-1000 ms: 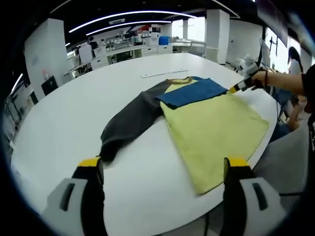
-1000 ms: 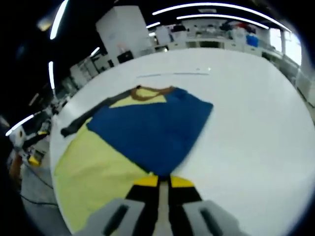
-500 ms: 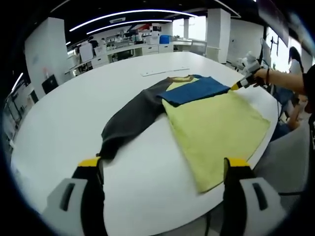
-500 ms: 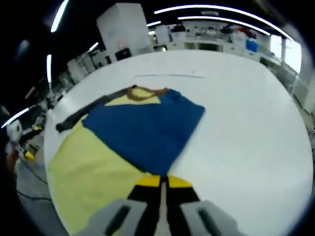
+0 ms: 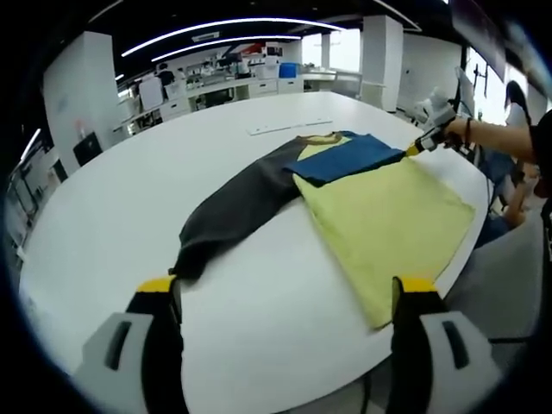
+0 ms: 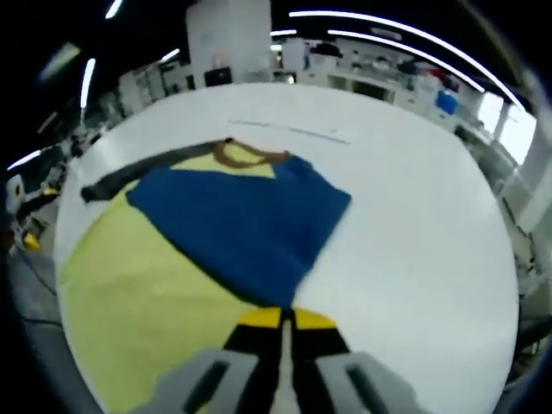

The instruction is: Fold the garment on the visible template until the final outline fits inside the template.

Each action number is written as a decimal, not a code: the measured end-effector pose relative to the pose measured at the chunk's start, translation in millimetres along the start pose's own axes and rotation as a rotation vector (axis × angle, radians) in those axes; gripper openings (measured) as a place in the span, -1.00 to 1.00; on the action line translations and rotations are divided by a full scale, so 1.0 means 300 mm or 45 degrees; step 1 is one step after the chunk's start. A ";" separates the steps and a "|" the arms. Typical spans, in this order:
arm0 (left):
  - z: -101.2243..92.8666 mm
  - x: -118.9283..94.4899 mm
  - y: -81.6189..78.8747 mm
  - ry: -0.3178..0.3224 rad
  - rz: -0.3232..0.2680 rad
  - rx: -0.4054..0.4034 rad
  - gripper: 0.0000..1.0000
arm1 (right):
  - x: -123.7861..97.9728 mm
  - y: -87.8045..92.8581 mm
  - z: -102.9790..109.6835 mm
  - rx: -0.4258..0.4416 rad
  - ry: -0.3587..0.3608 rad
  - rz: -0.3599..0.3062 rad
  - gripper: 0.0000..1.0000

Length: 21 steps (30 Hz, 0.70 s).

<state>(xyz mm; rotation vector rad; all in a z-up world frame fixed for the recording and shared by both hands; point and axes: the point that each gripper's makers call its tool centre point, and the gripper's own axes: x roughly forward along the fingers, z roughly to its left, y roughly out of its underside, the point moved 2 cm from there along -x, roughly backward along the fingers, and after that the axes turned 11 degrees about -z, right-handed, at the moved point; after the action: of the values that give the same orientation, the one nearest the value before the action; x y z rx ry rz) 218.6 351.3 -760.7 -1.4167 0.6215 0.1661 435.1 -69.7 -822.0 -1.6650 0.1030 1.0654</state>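
Garment mid-fold on table

Garment lies flat on the white table: yellow body, blue sleeve folded across, dark sleeve spread out. Right gripper fingers pinched on the blue sleeve's corner. Left gripper fingers wide, empty

Hidden and unclear parts

Blue sleeve tip hidden under right gripper jaws; grip contact unseen. Template strip too small to read.
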 end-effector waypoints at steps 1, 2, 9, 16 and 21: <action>0.000 -0.001 0.002 -0.003 0.003 0.001 0.98 | 0.000 0.001 0.001 -0.013 0.003 0.004 -1.00; 0.002 -0.001 0.004 -0.005 0.005 0.001 0.98 | 0.001 0.003 0.000 -0.026 0.008 0.008 -1.00; 0.013 -0.005 0.011 -0.026 0.019 -0.002 0.98 | 0.005 0.024 -0.035 -0.110 0.057 0.054 -1.00; 0.033 -0.008 0.006 -0.066 0.028 -0.020 0.97 | 0.004 0.022 -0.045 -0.041 0.048 0.044 -1.00; 0.045 -0.016 0.000 -0.090 0.040 -0.030 0.92 | -0.008 0.030 -0.037 -0.003 0.045 0.042 -1.00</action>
<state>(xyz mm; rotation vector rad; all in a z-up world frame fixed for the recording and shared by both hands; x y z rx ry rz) 218.8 365.5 -758.1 -1.4182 0.5851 0.2485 435.2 -83.1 -827.0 -1.6898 0.1529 1.0608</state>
